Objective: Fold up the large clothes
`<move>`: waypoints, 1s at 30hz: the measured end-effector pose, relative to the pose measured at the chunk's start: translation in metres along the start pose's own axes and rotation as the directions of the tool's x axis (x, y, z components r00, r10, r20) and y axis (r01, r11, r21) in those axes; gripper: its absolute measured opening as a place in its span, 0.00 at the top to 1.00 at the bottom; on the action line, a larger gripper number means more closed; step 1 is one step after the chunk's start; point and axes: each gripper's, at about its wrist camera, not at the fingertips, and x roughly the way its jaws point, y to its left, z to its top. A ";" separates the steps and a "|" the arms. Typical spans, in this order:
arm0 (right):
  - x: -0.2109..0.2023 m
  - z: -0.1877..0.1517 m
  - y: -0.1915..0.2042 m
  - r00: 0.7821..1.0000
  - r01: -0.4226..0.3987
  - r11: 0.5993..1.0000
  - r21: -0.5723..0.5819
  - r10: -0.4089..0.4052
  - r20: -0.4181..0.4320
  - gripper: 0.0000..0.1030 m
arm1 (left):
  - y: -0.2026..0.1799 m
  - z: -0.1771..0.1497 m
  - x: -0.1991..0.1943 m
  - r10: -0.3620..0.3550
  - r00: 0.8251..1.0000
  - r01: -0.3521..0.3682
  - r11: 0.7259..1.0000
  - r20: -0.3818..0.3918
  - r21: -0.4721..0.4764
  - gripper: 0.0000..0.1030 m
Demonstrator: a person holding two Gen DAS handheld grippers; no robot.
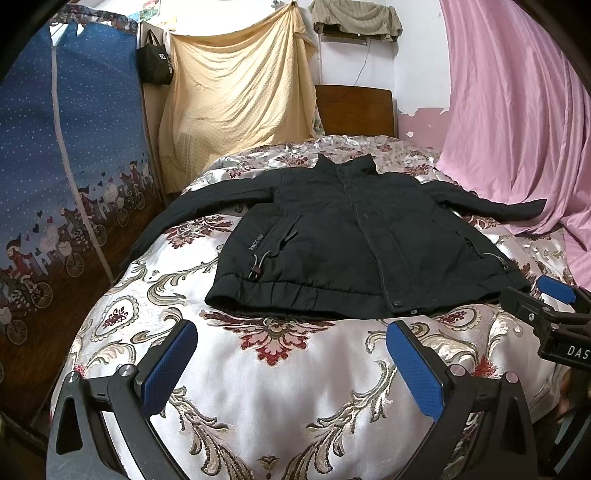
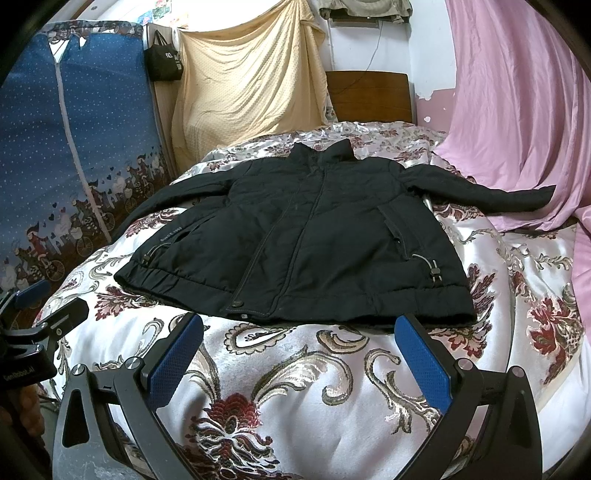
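1. We see a black jacket [image 1: 354, 236] spread flat, front up, on the bed [image 1: 288, 387], collar toward the headboard [image 1: 354, 110] and both sleeves stretched out sideways.
2. Our left gripper [image 1: 291, 343] hovers over the bedspread just short of the hem, its fingers [image 1: 170, 369] wide apart and holding nothing.
3. Our right gripper [image 2: 299, 336] is likewise spread wide and empty, its blue tips reaching the hem edge; we cannot tell whether they touch it.
4. The left view alone shows the right gripper from outside, at the jacket's right hem corner, and a cloth bundle [image 1: 354, 18] high on the wall.
5. The right view shows the left gripper [image 2: 48, 306] beside the bed's left edge, clear of the jacket.
6. Both views share the pink curtain [image 2: 517, 103], yellow drape [image 2: 251, 81], black bag [image 2: 164, 61] and blue wardrobe [image 2: 74, 147].
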 end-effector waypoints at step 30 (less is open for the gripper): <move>0.152 0.141 -0.395 0.985 0.152 0.694 0.704 -0.167 -0.048 0.01 | -0.213 0.184 0.298 -0.049 0.987 0.093 0.948 -0.151 0.303 0.00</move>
